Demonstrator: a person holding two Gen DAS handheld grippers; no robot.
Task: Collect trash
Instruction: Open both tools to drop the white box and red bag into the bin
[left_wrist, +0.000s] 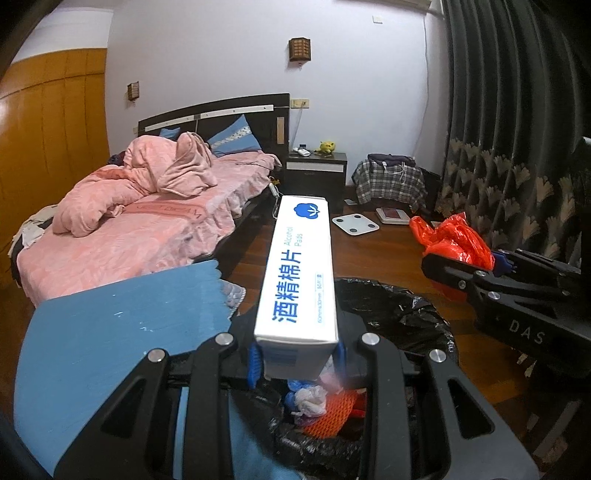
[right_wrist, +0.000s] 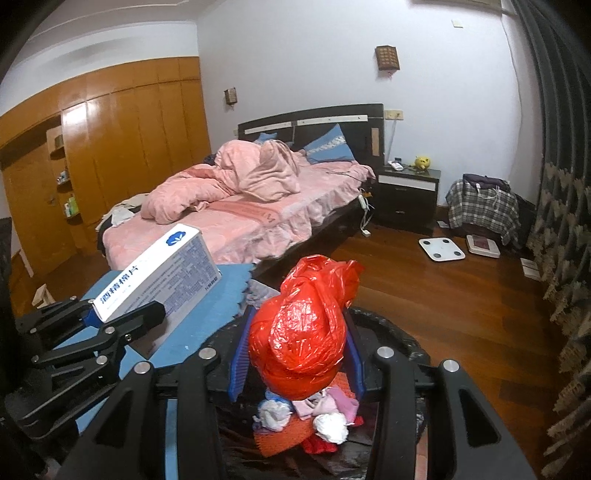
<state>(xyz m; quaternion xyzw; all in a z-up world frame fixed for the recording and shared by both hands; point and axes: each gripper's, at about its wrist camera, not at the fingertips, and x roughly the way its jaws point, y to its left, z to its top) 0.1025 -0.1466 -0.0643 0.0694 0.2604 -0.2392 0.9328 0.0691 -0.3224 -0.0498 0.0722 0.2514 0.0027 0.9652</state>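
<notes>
Left wrist view is showing both loads hanging over the round bin lined with a black plastic bag (left_wrist: 399, 314), already part filled with crumpled tissues and orange netting, so the step in hand looks like the drop. To do it well, I'd judge each load should be centred over the bin's mouth, clear of the blue-painted wooden board (left_wrist: 122, 332) beside it, before the fingers are spreading; the long box is reaching well past the far rim, so it is wanting tipping downward or drawing back first. The long white cardboard box of alcohol pads (left_wrist: 297, 269) is being pinched at its near end by the left gripper (left_wrist: 297, 360), closed narrow onto it. The crumpled red plastic bag (right_wrist: 301, 328) is bulging between the blue pads (right_wrist: 238, 363) of the right gripper (right_wrist: 295, 369), clamped on it at a wider gap.
</notes>
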